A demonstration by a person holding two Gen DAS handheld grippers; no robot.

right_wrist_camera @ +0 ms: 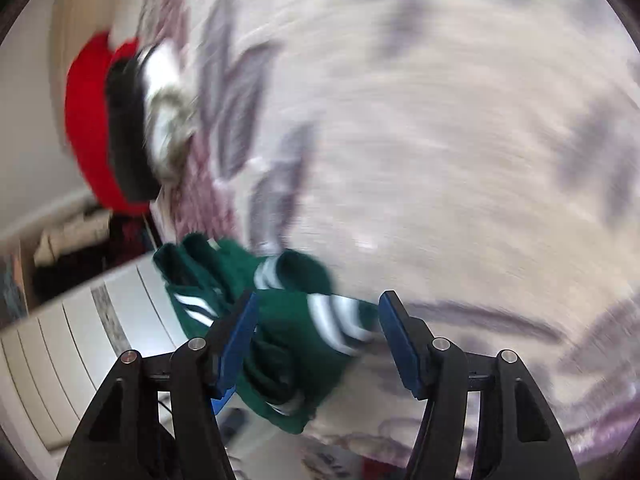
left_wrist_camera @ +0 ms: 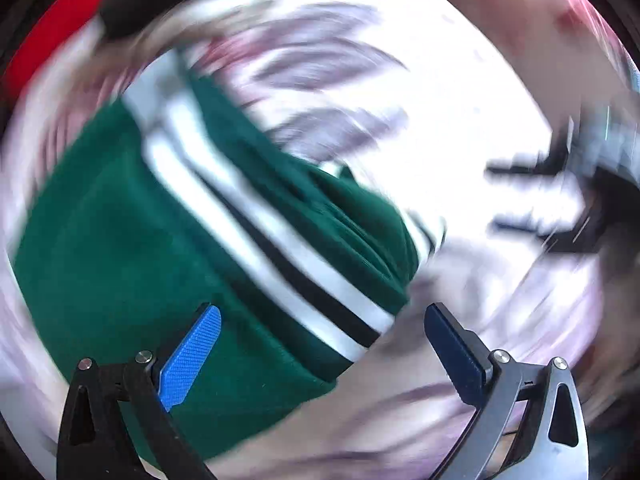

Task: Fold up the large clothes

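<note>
Bed (right_wrist_camera: pixel 440 140), floral cover, frames blurred. Green top (left_wrist_camera: pixel 120 240) bunched at bed edge by wall. L gripper (left_wrist_camera: pixel 320 344) & R gripper (right_wrist_camera: pixel 316 336) both spread, grasping nothing. Next: pinch hem corners, pull flat before folding.

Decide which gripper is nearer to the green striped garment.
Hard to separate. The left gripper hangs right over the green striped garment; the right gripper frames its bunched end, jaws open.
</note>
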